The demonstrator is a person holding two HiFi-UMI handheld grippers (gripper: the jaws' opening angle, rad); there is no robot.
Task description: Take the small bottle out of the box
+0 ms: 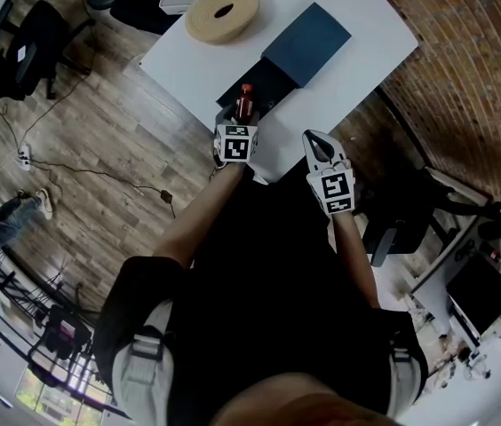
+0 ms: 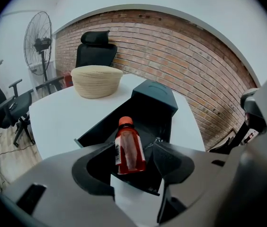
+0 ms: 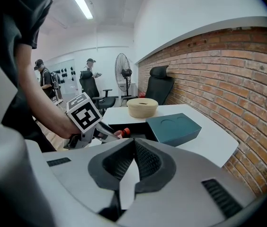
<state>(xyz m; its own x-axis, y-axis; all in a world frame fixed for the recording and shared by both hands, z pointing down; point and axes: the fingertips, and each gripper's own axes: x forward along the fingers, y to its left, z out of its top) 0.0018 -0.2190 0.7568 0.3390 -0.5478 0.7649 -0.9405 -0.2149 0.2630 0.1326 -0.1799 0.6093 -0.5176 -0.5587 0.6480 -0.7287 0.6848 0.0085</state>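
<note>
Left gripper (image 2: 133, 154) spread wide around the small bottle (image 2: 129, 148), not pinching it. Right gripper (image 3: 133, 156) clenched on nothing. Upright in the open box (image 2: 155, 103), frame centre. Likely light, rigid, slick plastic. Best squeezed mid-body, below the orange cap (image 2: 125, 122).

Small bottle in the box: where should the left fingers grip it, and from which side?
Grip the small bottle across its labelled body, below the orange cap. It stands upright in the box, so probably come from the near side, open left gripper straddling it.
</note>
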